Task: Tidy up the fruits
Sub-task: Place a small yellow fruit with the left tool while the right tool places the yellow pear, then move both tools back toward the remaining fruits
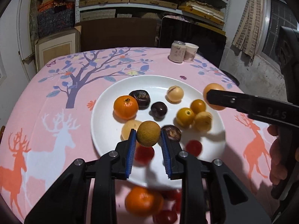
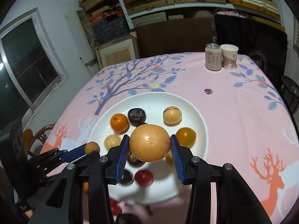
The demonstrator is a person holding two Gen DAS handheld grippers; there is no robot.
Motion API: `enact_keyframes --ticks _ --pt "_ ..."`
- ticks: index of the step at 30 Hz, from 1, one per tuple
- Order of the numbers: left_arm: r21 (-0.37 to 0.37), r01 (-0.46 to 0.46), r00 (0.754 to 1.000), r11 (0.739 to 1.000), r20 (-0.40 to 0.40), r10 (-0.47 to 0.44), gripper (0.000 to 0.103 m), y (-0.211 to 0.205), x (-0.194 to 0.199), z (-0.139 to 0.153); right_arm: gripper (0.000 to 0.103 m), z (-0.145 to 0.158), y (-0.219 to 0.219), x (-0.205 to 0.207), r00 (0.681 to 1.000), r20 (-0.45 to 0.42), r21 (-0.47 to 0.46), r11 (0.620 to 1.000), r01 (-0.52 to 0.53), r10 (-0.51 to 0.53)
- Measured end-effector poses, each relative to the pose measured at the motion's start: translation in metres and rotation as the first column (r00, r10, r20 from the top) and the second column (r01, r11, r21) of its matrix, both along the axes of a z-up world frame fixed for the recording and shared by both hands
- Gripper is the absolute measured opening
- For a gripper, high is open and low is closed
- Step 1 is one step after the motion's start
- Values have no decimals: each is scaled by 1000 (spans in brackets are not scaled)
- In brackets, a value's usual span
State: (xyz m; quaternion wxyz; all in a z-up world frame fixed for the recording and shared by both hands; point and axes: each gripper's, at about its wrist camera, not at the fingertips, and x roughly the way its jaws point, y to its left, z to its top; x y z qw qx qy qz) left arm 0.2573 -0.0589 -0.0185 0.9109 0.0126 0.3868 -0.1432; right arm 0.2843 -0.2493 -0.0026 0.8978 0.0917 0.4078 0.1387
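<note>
A white plate (image 1: pixel 158 82) on the pink tablecloth holds several fruits: a tangerine (image 1: pixel 125 106), dark plums (image 1: pixel 158 109), pale round fruits (image 1: pixel 175 94) and small yellow-orange ones (image 1: pixel 185 116). My left gripper (image 1: pixel 147 137) is shut on a small brown-green round fruit (image 1: pixel 148 133), held above the plate's near side. My right gripper (image 2: pixel 149 145) is shut on a large pale orange fruit (image 2: pixel 149 142), held above the plate (image 2: pixel 188 102). The right gripper's finger (image 1: pixel 224 98) crosses the left wrist view from the right, with the orange fruit (image 1: pixel 214 91) behind it. The left gripper (image 2: pixel 87 150) shows at the lower left of the right wrist view.
A drink can (image 1: pixel 177 51) and a paper cup (image 1: pixel 191 52) stand at the table's far right. Red fruits (image 1: pixel 143 154) and an orange one (image 1: pixel 142 201) lie blurred near the plate's front edge. Shelves of boxes and dark boards fill the wall behind. A wooden chair (image 2: pixel 37 136) stands at the left.
</note>
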Motion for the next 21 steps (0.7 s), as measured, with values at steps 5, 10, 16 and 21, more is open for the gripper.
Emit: enact_keyframes --ticks 5,10,16,21 --pt "7 -6 999 1000 -45 6 27 -5 32 -15 45 -27 10 41 998 -67 -19 1000 4 -5" --pt "3 -14 1000 1000 -12 14 78 -4 30 -12 53 -28 2 40 998 -54 18 999 27 -26" --pt "-10 -21 999 1000 26 22 83 15 -7 2 55 -4 -8 -8 999 22 15 999 28 -28" --pt "-10 4 999 1000 34 -3 90 34 -67 4 55 -4 -1 -84 998 42 -24 998 -53 54"
